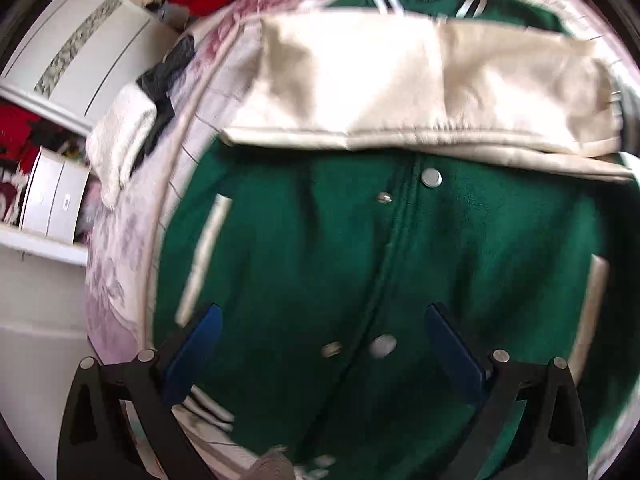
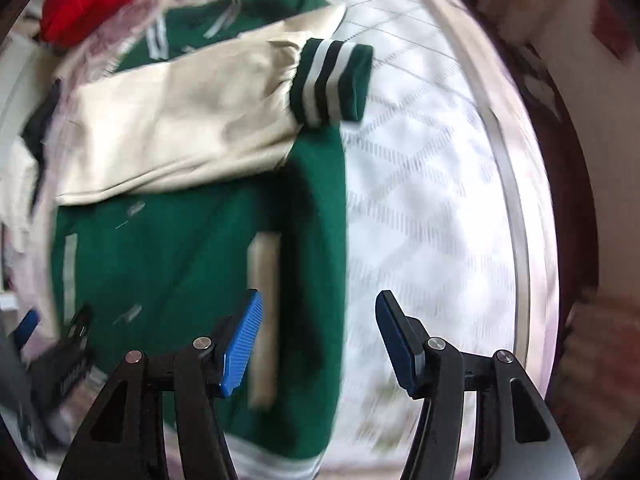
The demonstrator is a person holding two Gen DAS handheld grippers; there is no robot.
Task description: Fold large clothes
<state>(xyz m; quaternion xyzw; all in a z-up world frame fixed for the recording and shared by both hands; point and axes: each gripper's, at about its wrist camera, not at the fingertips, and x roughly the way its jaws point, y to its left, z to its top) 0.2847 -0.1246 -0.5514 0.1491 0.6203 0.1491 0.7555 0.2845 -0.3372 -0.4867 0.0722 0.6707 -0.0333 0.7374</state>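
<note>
1. Jacket [image 1: 320, 260] lies flat on the bed [image 2: 420, 200], under both grippers.
2. Cream sleeves [image 1: 400, 92] lie folded across the chest, narrowing it for the next fold.
3. Left gripper [image 1: 320, 344]: jaws apart, empty.
4. Right gripper [image 2: 320, 340]: jaws apart, empty, over the jacket's edge.

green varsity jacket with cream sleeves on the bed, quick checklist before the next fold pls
1. Both cream sleeves folded across the chest of the green varsity jacket: ok.
2. Striped green cuff within the jacket's outline: not ok, it sticks out over the white quilted bedspread.
3. Left gripper open and empty: ok.
4. Right gripper open and empty: ok.
5. Jacket front snapped shut: not ok, the silver snaps sit unfastened.
6. Striped hem flat: cannot tell.
</note>
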